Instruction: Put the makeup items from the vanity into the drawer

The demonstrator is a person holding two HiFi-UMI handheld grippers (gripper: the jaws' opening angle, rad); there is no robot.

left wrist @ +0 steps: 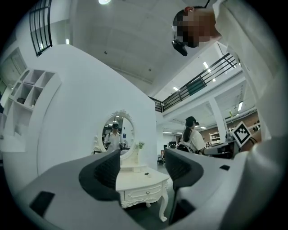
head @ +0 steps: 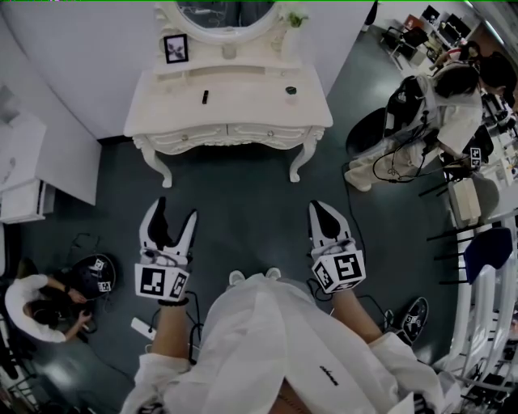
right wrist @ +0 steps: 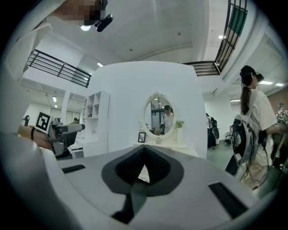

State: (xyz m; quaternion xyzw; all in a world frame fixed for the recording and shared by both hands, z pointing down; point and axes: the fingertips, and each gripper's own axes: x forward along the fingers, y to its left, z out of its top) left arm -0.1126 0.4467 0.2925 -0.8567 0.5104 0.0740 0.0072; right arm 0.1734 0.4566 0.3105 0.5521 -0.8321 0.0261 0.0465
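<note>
The white vanity (head: pixel 243 111) fills the head view's upper centre, its drawer (head: pixel 193 133) shut, so nothing is stowed yet. A dark stick (head: pixel 205 97) and a small jar (head: pixel 290 91) lie on top. Lower down, well apart, the left gripper (head: pixel 176 209) gapes empty and the right gripper (head: pixel 321 210) is closed on nothing.

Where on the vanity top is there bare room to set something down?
The vanity top is bare left of the black stick, and between it and the small jar. It is tighter at the back, where the picture frame and plant flank the mirror.
</note>
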